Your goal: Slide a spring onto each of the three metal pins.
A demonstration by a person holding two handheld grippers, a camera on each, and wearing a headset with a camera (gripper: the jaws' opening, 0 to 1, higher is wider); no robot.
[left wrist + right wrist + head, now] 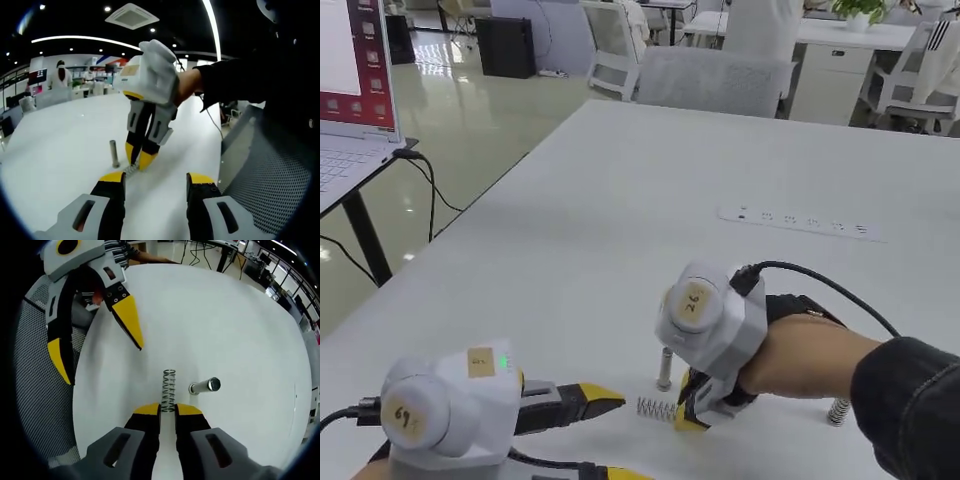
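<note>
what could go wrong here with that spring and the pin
The right gripper pinches the spring only by its end, so it may pivot or pop out. The spring is held sideways beside the upright pin; swinging it over could knock the pin down. The open left gripper is close and might bump either.

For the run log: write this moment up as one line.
right tongs: shut on spring | left tongs: open | pin: upright, bare, beside spring

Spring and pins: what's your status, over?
Right gripper shut on spring by one end, held level, low at the white table. Metal pin upright beside it, bare. Left gripper open, empty, close by.
</note>
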